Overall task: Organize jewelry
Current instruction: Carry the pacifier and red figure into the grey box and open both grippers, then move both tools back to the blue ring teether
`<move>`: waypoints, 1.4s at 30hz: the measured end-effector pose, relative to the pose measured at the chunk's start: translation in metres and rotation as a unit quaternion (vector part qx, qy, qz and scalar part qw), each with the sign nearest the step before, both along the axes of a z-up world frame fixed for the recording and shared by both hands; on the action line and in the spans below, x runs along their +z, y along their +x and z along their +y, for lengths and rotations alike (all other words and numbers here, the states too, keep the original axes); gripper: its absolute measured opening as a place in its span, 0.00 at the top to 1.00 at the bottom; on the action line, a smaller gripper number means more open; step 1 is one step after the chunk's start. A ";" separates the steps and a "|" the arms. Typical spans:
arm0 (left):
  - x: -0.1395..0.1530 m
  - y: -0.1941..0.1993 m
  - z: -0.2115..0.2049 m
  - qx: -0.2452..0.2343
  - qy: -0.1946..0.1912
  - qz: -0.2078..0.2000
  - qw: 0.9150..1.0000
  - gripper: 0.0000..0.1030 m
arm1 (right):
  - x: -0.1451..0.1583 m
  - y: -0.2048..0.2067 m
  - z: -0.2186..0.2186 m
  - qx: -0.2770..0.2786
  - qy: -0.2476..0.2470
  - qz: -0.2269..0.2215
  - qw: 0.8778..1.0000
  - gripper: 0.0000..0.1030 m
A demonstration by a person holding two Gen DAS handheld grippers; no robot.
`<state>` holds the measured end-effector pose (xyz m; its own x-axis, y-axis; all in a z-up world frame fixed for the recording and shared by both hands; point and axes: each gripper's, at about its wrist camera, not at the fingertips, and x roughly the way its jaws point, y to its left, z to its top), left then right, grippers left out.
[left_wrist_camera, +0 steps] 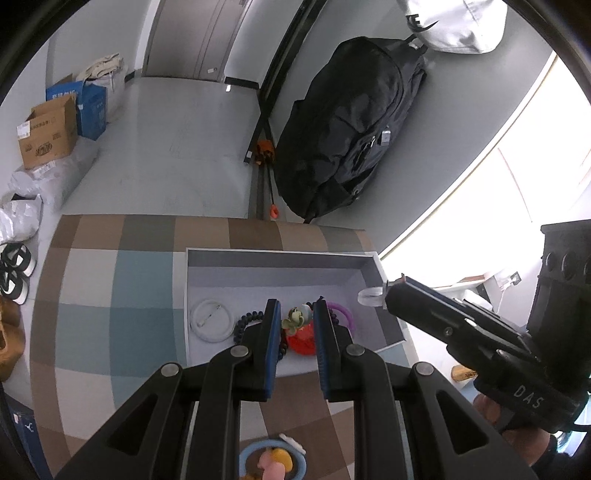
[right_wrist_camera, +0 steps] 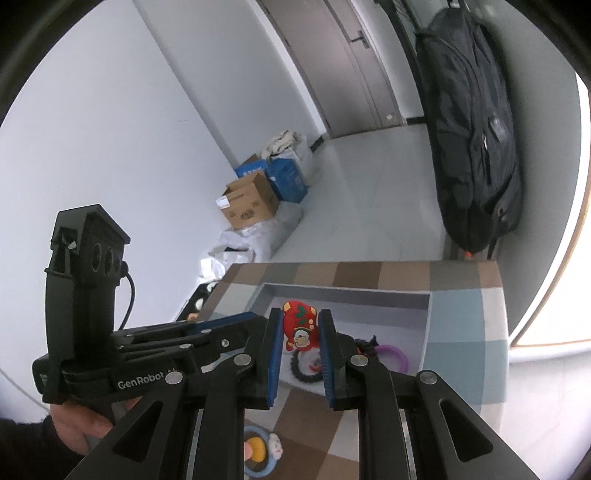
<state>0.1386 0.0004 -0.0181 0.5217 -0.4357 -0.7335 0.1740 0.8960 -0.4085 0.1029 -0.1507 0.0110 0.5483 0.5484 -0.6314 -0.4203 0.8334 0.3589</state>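
Right wrist view: the right tool (right_wrist_camera: 300,334) pinches a red charm (right_wrist_camera: 300,325) above the open grey box (right_wrist_camera: 426,334) on the checkered surface (right_wrist_camera: 465,314), box directly below and ahead. The left tool (left_wrist_camera: 295,321) is pressed together, empty, alongside.

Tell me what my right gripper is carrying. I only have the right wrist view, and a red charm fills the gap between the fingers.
Observer: The left wrist view shows the right gripper pinching a small clear ring at its tips, over the box edge.
Operator: Report what the left gripper hides inside the box.
Observer: A white round piece lies flat on the box floor, beside dark beads.
Operator: Check above the backpack.
Observer: A white bag sits just above the black backpack.
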 end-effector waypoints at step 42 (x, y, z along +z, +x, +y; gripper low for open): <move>-0.010 0.015 0.017 0.019 -0.090 0.018 0.996 0.31 | -0.022 0.015 -0.033 -0.065 0.023 0.038 0.997 0.34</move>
